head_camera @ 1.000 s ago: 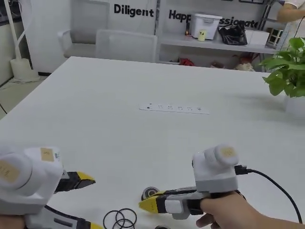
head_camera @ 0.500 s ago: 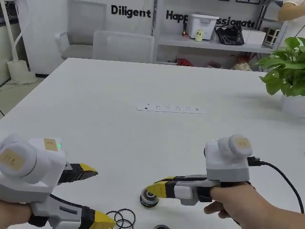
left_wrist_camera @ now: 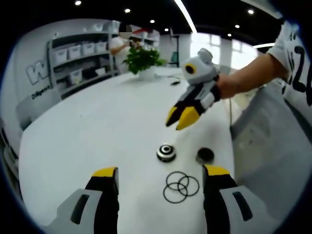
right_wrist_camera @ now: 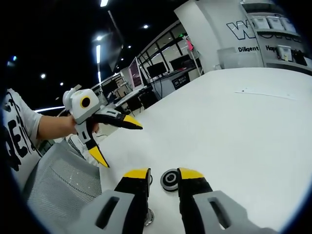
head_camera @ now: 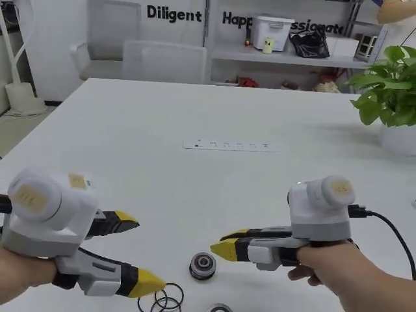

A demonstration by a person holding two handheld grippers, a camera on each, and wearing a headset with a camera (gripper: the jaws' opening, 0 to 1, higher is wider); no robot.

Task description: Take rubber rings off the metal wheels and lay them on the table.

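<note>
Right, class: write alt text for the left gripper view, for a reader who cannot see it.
The left tool, jaws wide open, hovers above a white table, where three loose black rubber rings lie overlapping beside two metal wheels. Beyond them, a hand holds the right tool pointing down at the wheels.

The wall (head_camera: 188, 29) reads "Diligent", then "Happ" and "ssionate", with a box (head_camera: 268, 31) between. In the right gripper view, "W" stands above "Diligent".
</note>
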